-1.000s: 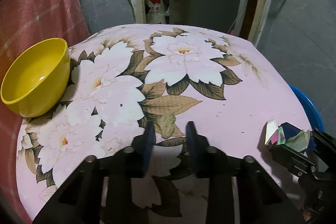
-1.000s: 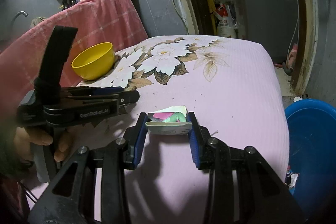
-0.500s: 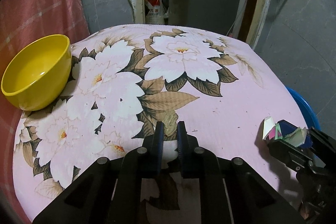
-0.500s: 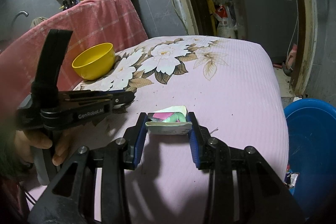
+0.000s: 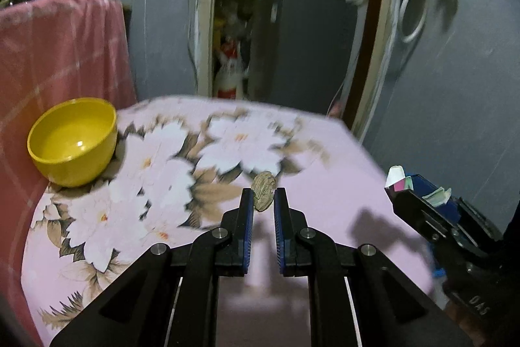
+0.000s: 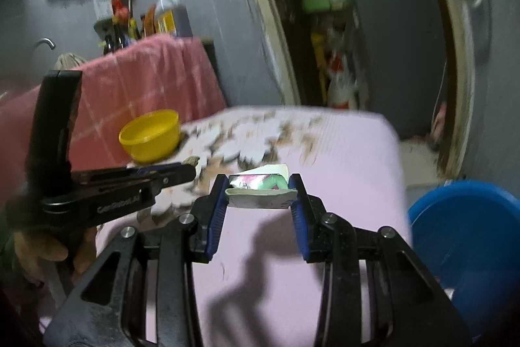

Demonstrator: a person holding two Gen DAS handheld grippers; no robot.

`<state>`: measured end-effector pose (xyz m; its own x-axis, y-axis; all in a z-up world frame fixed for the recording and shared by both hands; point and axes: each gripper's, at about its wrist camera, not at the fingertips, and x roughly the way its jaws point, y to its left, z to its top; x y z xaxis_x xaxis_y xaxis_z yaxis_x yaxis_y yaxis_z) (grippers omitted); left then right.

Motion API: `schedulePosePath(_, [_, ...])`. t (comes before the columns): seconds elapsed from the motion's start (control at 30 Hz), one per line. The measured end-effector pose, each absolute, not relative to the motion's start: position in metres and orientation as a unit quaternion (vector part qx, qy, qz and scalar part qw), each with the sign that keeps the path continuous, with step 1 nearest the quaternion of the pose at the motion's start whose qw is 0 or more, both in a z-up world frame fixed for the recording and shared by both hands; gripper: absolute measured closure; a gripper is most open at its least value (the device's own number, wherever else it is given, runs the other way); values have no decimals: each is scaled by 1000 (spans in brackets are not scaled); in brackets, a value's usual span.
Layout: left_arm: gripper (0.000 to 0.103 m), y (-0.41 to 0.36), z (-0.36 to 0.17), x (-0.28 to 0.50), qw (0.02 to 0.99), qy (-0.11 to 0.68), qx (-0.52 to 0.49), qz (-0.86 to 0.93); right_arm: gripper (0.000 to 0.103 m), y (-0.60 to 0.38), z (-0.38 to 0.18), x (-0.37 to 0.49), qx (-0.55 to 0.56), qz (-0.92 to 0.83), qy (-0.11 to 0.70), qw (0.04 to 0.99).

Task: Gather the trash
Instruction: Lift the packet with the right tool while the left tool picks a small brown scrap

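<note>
My left gripper is shut on a small brown crumpled scrap and holds it raised above the pink flowered tablecloth. My right gripper is shut on a flattened white, pink and green wrapper, also raised above the cloth. In the left wrist view the right gripper with its wrapper is at the right edge. In the right wrist view the left gripper is at the left, level with mine.
A yellow bowl stands at the table's far left, against a pink cloth-draped counter. A blue bin stands on the floor off the table's right edge. A doorway with a dark cabinet lies beyond the table.
My left gripper closed on the brown scrap and lifted it off the cloth. Both grippers have risen and tilted up; the right one still holds its wrapper.
</note>
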<state>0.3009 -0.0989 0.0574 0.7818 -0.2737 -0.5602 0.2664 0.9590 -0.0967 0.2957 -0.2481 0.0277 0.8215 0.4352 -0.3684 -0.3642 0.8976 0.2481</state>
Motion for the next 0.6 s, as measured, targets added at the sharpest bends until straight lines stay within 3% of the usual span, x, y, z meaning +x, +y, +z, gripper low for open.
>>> schedulePosePath(0.3, [93, -126, 101, 270, 963, 199, -57, -172, 58, -285, 64, 248, 75, 136, 65, 986])
schedulePosePath(0.6, [93, -175, 123, 260, 961, 166, -19, -222, 58, -332, 78, 219, 104, 58, -1, 993])
